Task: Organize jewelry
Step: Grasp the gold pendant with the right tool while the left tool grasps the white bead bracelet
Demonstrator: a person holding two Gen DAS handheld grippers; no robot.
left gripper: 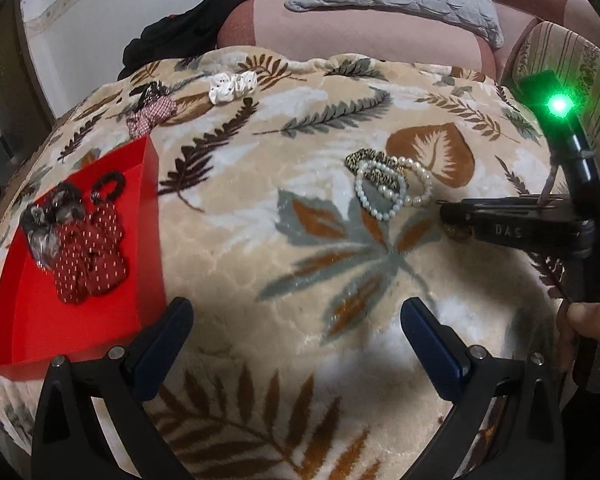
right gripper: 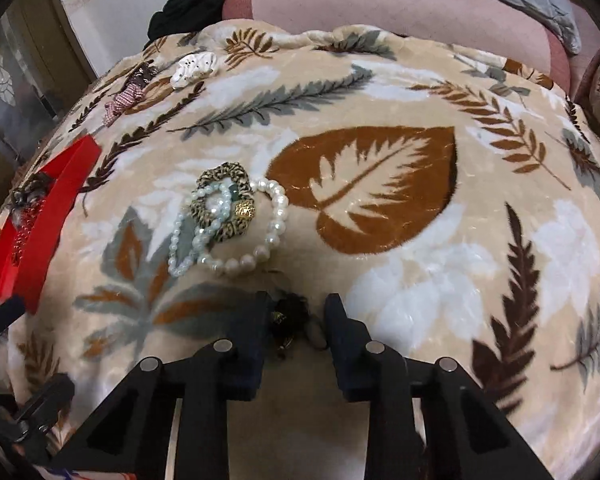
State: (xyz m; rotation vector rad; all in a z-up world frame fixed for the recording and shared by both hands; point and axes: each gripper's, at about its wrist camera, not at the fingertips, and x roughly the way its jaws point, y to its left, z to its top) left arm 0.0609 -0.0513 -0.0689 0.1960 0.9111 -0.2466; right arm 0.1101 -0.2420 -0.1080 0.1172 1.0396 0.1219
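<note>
On the leaf-patterned beige blanket (right gripper: 380,92) lie two white pearl bracelets (right gripper: 244,232) across one leopard-print scrunchie (right gripper: 220,208). The right gripper (right gripper: 294,320) has closed partway around a dark gold-flecked scrunchie (right gripper: 288,320); the left gripper (left gripper: 296,320) gapes wide, holding nothing. Three scrunchies sit in the red cardboard tray (left gripper: 76,320).

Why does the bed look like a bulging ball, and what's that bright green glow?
Left wrist view: fisheye lens bows the leaf blanket; the green light on the right gripper flares. Right wrist view: same bulge, with shadow darkening the small dark item between the fingers.
</note>
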